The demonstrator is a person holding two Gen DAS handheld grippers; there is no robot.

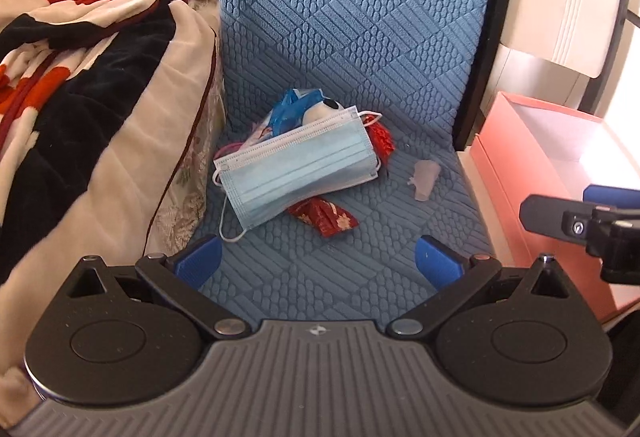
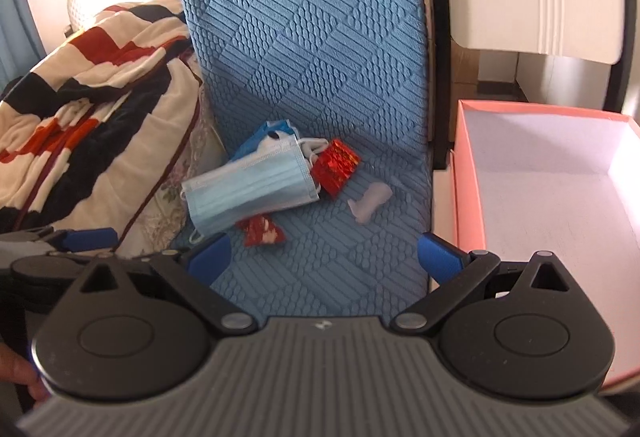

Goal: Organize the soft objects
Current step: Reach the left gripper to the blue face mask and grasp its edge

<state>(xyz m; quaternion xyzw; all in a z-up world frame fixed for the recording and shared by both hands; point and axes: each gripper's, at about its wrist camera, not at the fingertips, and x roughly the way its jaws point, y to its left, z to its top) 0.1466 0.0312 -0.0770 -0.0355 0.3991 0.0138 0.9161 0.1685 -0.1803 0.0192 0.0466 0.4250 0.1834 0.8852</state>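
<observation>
A light blue face mask (image 1: 298, 167) (image 2: 252, 189) lies on the blue quilted seat cushion (image 1: 340, 269) (image 2: 332, 257), on top of a small heap. Under it are a blue-and-white soft toy (image 1: 308, 109) (image 2: 266, 135) and red shiny packets (image 1: 326, 215) (image 2: 335, 165). A small pale translucent piece (image 1: 426, 179) (image 2: 370, 203) rests to the right of the heap. My left gripper (image 1: 318, 263) hovers open just short of the mask, nothing between its blue pads. My right gripper (image 2: 322, 257) is also open and holds nothing; its finger shows at the right edge of the left wrist view.
A pink open box (image 2: 560, 189) (image 1: 552, 157) with a white inside stands right of the seat, nothing visible in it. A red, black and cream blanket (image 1: 80, 77) (image 2: 88, 97) is bunched on the left. The chair's black frame (image 2: 438, 57) rises behind.
</observation>
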